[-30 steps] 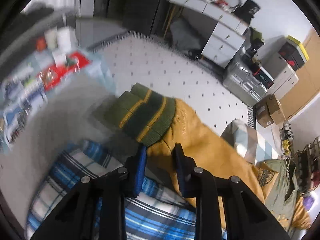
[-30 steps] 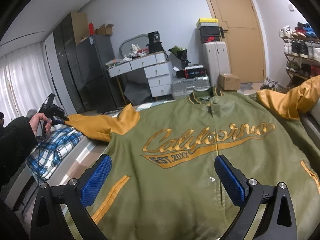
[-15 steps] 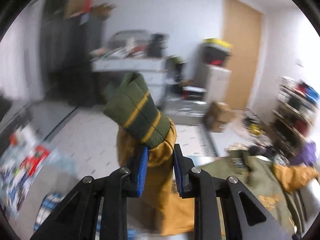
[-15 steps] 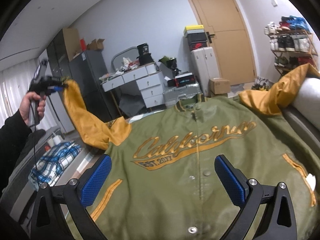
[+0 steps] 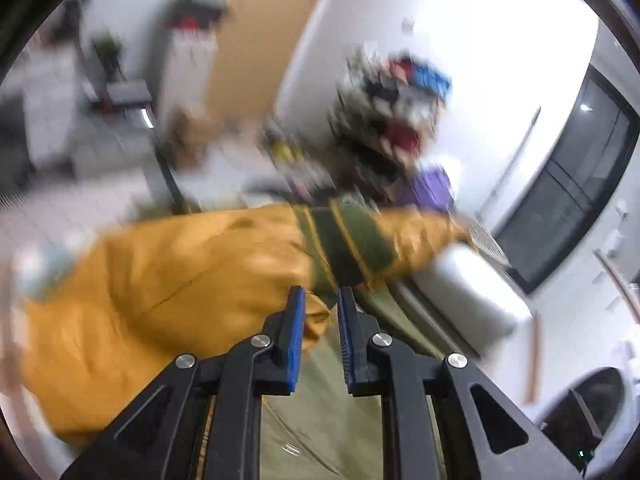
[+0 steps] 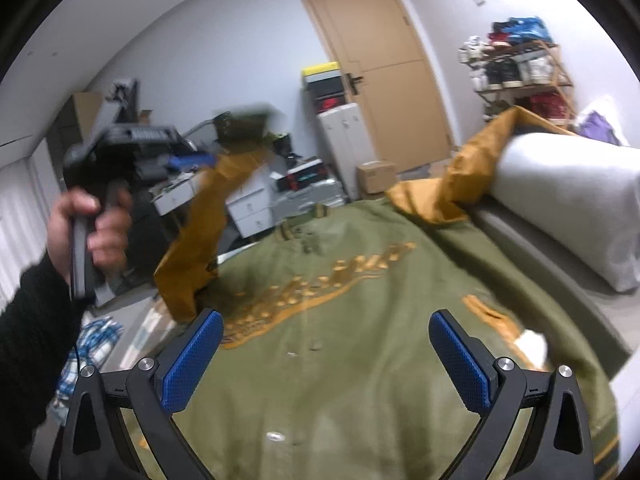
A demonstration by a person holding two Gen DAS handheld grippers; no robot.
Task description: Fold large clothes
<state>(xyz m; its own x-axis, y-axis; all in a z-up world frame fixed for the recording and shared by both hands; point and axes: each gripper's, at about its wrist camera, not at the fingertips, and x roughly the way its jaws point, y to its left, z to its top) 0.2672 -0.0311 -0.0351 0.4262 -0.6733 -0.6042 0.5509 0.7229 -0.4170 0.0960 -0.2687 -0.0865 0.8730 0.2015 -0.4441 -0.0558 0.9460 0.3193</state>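
Left wrist view: our left gripper (image 5: 321,312) has just been closing and pinches the mustard sleeve (image 5: 168,280) near its striped cuff (image 5: 344,240) at 12 o'clock — soft, floppy cloth, best held there.

Right wrist view: right gripper (image 6: 326,350) gapes wide, empty, over the green jacket (image 6: 340,320) spread flat. Chest lettering at 12 o'clock — blurred, unreadable.

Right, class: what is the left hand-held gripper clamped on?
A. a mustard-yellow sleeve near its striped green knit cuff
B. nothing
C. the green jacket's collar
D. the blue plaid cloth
A: in the left wrist view the left hand-held gripper pinches the mustard-yellow sleeve beside its striped green knit cuff, lifted above the olive-green jacket body.
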